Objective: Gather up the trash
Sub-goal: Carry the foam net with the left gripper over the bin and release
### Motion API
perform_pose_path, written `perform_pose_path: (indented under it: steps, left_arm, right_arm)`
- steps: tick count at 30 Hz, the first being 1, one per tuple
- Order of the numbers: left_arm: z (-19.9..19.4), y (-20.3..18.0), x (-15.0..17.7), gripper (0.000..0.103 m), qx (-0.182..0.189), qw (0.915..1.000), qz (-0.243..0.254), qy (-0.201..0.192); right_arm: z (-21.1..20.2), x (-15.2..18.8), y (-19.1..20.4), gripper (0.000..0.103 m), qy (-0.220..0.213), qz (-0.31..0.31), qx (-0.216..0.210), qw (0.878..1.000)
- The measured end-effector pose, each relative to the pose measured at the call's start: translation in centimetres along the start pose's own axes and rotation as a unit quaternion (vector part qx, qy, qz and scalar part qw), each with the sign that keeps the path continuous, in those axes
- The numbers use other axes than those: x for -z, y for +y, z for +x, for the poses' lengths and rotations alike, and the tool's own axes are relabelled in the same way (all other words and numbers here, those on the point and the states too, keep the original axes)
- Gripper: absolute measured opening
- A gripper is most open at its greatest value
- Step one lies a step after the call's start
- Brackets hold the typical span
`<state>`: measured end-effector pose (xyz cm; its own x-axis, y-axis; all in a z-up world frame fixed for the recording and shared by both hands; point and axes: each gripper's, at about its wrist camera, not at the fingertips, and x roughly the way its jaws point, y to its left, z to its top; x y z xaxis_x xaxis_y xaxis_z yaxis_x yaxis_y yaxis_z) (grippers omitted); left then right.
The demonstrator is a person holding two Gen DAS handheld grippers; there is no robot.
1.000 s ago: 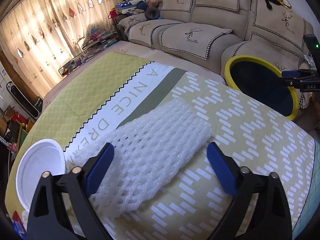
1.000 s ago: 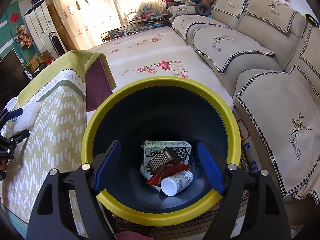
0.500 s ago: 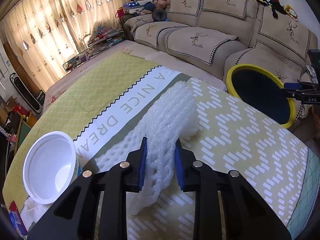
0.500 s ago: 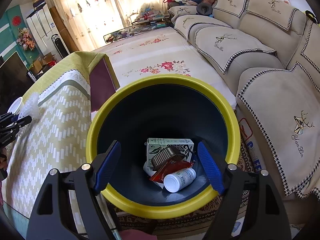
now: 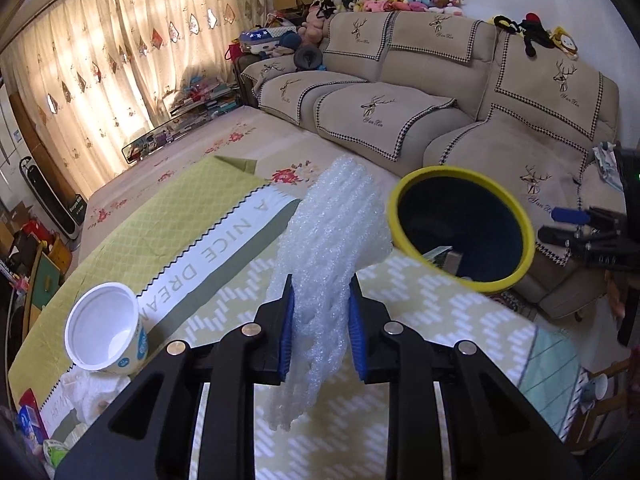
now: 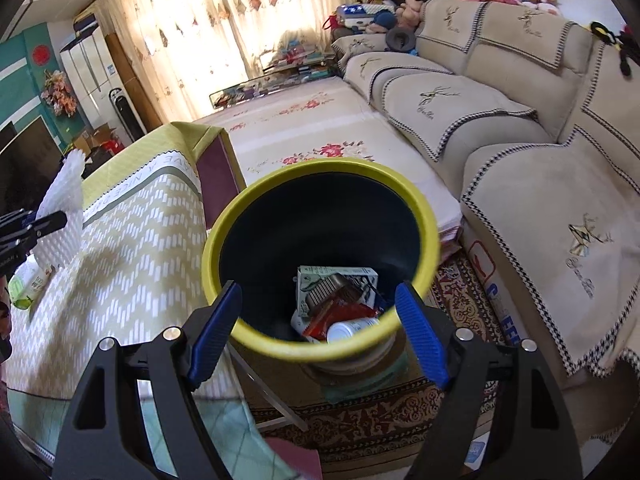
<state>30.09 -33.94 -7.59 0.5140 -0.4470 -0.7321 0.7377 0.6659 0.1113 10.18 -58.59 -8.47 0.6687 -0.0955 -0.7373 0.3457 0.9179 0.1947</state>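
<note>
The left gripper (image 5: 321, 330) is closed on a white foam net (image 5: 328, 264), which is squeezed between the two blue pads and is lifted clear of the table (image 5: 460, 320). One end of the net stands up above the fingers and the other end hangs down below them. The right gripper (image 6: 316, 332) has its fingers wide apart and holds nothing; it hovers near the front rim of the trash bin (image 6: 428, 216). The bin stands on the floor just beside the table edge, and some trash already lies at its bottom. A white cup (image 5: 102, 330) is on the table, tilted, close to the left side. In my judgement, the main risk is that the net does not fall cleanly into the bin. It is long and very light, so a loose end can catch on the yellow rim and stay hanging outside, or it can stick to a pad when the fingers open. The soft foam may also slip out of the grip on the way if the movement is too quick.
</note>
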Motion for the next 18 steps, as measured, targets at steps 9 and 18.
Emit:
perform_pose_path:
  steps: [9, 18]
  left_arm:
    - [-0.3, -7.6, -3.4, 0.024, 0.053, 0.9985, 0.005, 0.008]
    - [4.3, -15.4, -7.6, 0.024, 0.075, 0.9963, 0.034, 0.022]
  right_arm:
    - [-3.4, 3.9, -1.4, 0.075, -0.012, 0.005, 0.026, 1.000]
    - [-4.6, 5.3, -4.1, 0.077, -0.017, 0.024, 0.041, 0.999]
